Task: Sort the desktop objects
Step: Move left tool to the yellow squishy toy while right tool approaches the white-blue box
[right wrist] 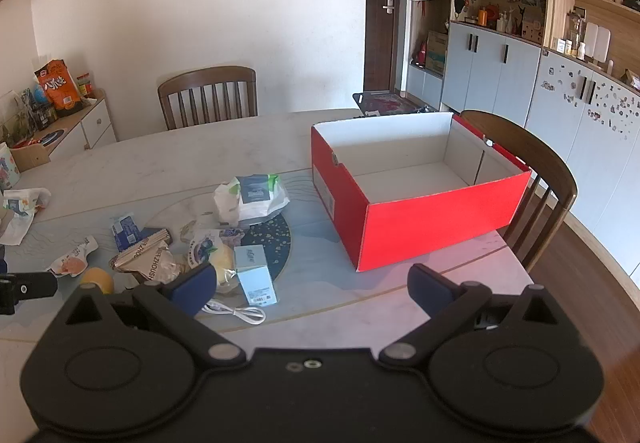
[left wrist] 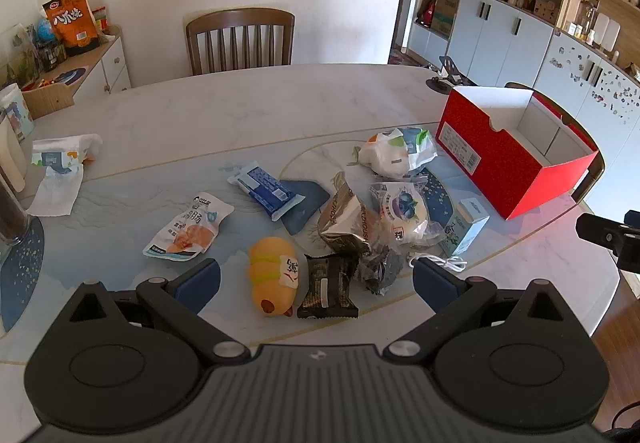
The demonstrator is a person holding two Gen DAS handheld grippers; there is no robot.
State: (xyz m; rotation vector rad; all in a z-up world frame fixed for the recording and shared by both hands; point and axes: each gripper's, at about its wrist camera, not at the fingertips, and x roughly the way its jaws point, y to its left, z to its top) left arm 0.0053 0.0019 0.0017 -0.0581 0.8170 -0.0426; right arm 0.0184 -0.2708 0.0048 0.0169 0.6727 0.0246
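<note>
A pile of snacks lies on the marble table (left wrist: 240,111). In the left wrist view: a yellow toy (left wrist: 272,281), a dark snack bar (left wrist: 329,286), a brown packet (left wrist: 347,221), a blueberry packet (left wrist: 402,209), a blue wrapper (left wrist: 264,189), a sausage packet (left wrist: 188,229), a small teal box (left wrist: 464,229) and a white cable (left wrist: 440,263). An open red box (left wrist: 516,159) stands at the right, also in the right wrist view (right wrist: 420,215), and looks empty. My left gripper (left wrist: 316,279) is open above the toy and bar. My right gripper (right wrist: 312,287) is open before the red box.
A white tissue pack (left wrist: 396,153) lies near the box, another wrapper (left wrist: 60,159) at the far left. Wooden chairs stand behind the table (left wrist: 240,39) and beside the box (right wrist: 532,179). A side cabinet (left wrist: 80,67) with clutter is at the left.
</note>
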